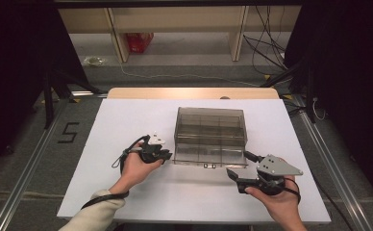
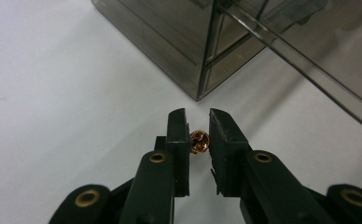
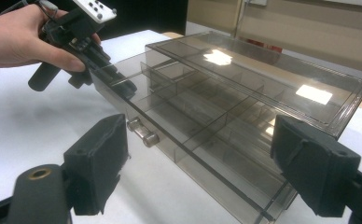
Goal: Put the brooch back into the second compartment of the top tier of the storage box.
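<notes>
A smoky clear compartment box (image 1: 210, 130) stands mid-table, with a small latch (image 3: 142, 132) on its front edge. Its lid looks raised a little over the dividers. My left gripper (image 2: 198, 119) is shut on a small copper-coloured bead (image 2: 199, 141), pinched between its pads just short of the box's (image 2: 179, 42) corner. In the high view this left gripper (image 1: 163, 156) sits at the box's front left corner. My right gripper (image 1: 240, 164) stands open at the front right of the box (image 3: 244, 93), and its wide jaws (image 3: 201, 128) hold nothing. Farther off is the left gripper (image 3: 125, 88), in a hand.
The box rests on a white table sheet (image 1: 127, 125) with a wooden strip (image 1: 194, 93) along the far edge. Metal rails (image 1: 28, 168) run on both sides. Beyond are a shelf frame, a red bag (image 1: 140, 41) and cables (image 1: 266, 43) on the floor.
</notes>
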### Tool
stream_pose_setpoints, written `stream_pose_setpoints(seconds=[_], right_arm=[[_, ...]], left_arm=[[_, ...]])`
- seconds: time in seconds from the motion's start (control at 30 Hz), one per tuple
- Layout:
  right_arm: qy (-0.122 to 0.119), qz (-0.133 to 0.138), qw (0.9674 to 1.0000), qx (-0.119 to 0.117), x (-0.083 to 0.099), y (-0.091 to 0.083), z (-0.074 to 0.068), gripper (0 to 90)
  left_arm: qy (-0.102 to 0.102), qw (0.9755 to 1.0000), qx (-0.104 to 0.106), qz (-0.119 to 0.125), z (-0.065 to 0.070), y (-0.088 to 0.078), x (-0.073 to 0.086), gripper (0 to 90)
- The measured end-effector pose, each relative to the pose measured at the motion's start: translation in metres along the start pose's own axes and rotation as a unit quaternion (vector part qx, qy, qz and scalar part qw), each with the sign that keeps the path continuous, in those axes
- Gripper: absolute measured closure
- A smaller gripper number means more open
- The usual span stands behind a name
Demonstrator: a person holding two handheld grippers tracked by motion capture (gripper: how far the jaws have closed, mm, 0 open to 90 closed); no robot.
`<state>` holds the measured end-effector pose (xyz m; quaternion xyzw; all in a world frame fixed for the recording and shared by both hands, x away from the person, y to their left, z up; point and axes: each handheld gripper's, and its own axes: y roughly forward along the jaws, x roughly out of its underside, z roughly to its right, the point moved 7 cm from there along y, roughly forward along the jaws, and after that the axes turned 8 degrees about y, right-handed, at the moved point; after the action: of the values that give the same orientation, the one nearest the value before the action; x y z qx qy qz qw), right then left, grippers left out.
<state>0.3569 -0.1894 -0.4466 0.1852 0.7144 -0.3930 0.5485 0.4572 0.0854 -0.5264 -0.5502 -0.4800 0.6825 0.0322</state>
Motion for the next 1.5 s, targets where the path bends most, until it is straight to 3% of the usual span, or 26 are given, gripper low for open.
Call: stream_pose_setpoints(seconds=[0.63,1.07,1.5], right_arm=[[0.005,0.005,1.0,0.004,0.0,-0.001,0.002,19.4],[0.012,0.011,0.9999,0.005,-0.001,-0.002,0.003,20.0],[0.013,0.01,0.9998,0.007,-0.001,-0.002,0.004,20.2]], left_arm=[[0.0,0.9987,-0.027,0.043,-0.001,-0.022,-0.009,78.3],[-0.011,0.9962,-0.03,0.08,-0.002,-0.034,-0.015,78.4],[-0.007,0.9946,-0.032,0.098,0.0,-0.042,-0.02,78.4]])
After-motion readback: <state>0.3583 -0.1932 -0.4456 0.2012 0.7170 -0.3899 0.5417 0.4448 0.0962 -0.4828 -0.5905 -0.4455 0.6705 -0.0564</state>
